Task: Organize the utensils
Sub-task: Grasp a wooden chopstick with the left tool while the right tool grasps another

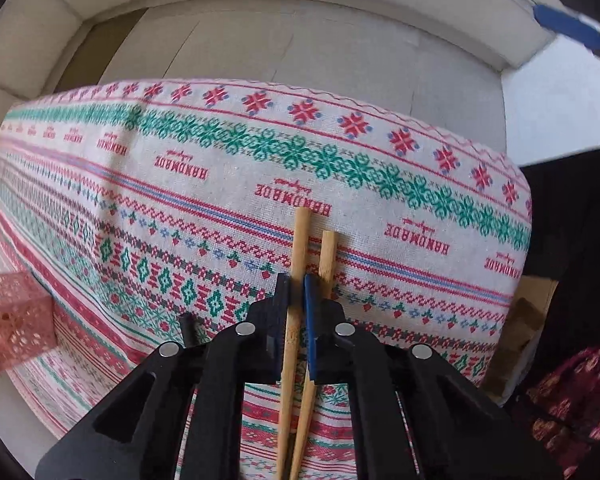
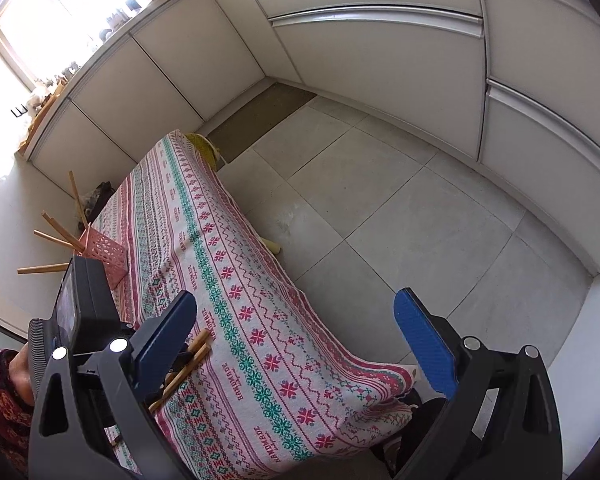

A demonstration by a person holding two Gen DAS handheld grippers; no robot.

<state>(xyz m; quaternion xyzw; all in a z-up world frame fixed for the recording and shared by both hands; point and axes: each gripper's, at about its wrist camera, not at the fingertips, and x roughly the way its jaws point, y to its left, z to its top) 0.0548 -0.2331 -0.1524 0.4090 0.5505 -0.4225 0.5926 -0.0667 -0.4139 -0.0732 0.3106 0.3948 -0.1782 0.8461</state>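
Now | left gripper pinches one of two chopsticks lying on the tablecloth | right gripper spread wide, holding nothing | pink basket holds more sticks, far end of table

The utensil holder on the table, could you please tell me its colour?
Pink, with a perforated lattice pattern; the utensil holder shows best in the right wrist view.

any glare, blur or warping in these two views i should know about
Right wrist view: the window at upper left is blown out, washing out the counter items beside it; fisheye bends the cabinet fronts. Left wrist view: even, soft light; the tablecloth stripes bow strongly; the pink basket at the left edge and the blue pad of the right gripper at top right look smeared; the chopsticks are sharp.
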